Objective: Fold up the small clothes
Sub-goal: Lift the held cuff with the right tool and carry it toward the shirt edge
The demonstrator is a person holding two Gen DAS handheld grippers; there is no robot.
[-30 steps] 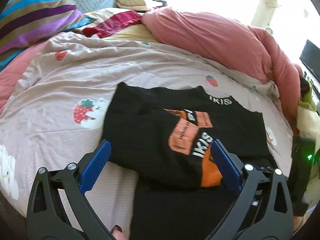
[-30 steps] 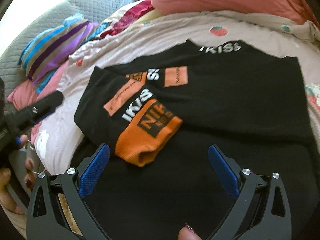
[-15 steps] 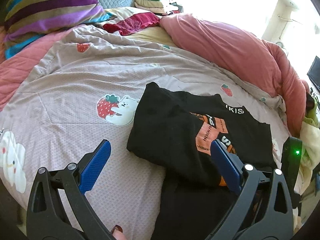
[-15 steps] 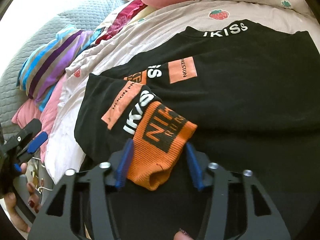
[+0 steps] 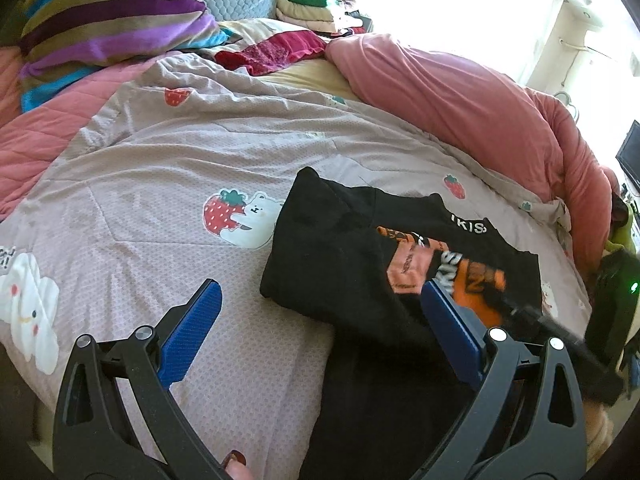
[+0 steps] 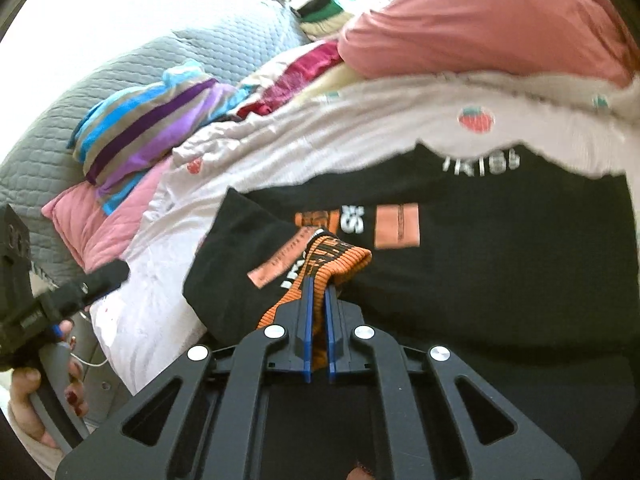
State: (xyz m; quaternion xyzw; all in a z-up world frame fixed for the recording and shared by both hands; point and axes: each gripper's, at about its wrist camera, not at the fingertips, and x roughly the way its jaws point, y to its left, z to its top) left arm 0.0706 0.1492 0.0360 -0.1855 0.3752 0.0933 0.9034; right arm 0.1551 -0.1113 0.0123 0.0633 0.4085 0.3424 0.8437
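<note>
With one sleeve folded across its chest, the black sweater (image 6: 500,280) lies on the bed (image 5: 168,168), folding barely begun. Right gripper (image 6: 317,312) jaws pinch the orange cuff (image 6: 340,258); left gripper (image 5: 320,320) jaws gape empty.

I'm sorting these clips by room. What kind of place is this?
Most likely a bedroom: a bed with a strawberry-print cover, a striped pillow, and a stack of folded clothes behind.
</note>
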